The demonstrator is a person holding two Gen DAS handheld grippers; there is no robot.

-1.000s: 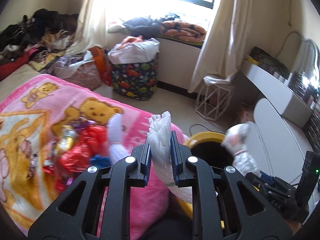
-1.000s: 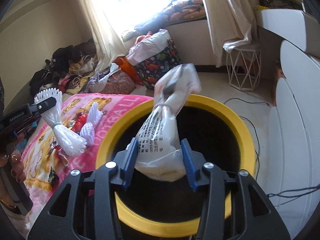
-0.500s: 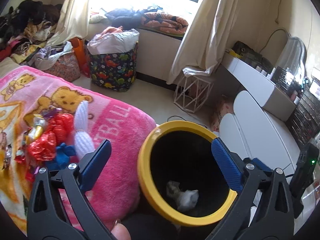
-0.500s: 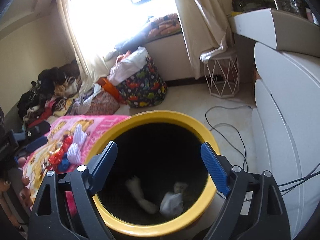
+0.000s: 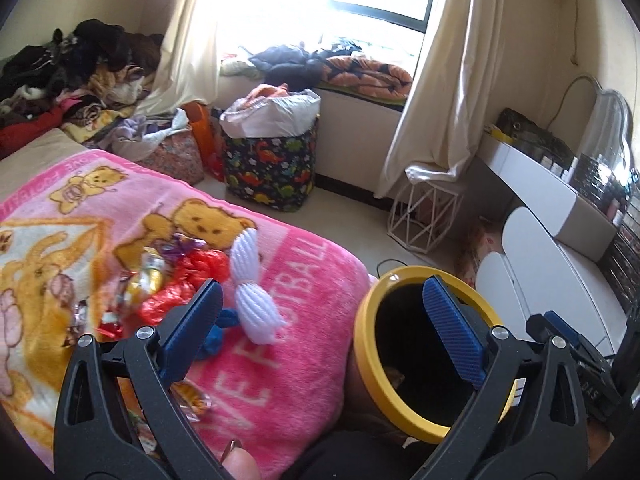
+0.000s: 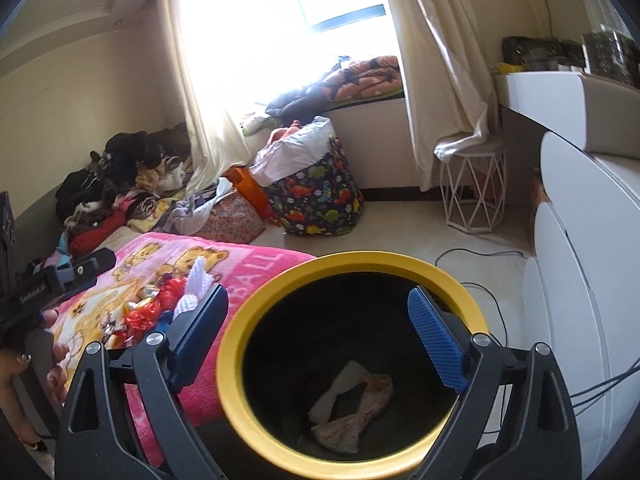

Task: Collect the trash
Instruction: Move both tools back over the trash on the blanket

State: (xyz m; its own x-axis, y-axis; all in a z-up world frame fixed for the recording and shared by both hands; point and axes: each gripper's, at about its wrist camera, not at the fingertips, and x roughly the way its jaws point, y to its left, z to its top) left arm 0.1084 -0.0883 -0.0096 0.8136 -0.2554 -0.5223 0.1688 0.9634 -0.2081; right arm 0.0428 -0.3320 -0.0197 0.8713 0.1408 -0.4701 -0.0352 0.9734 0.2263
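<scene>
Yellow-rimmed bin [image 6: 240,344]: stands beside the bed, likely for short drops.
Right gripper [image 6: 316,336]: jaws wide, empty, rim spanning them; crumpled wrappers [image 6: 352,404] lie below.
Left gripper [image 5: 320,320]: jaws wide, empty.
White foam net [image 5: 256,292]: on pink blanket [image 5: 280,360], just ahead of left jaw.

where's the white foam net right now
In the left wrist view, the white foam net lies on the pink blanket, right of the red wrappers, left of the yellow-rimmed bin.
</scene>
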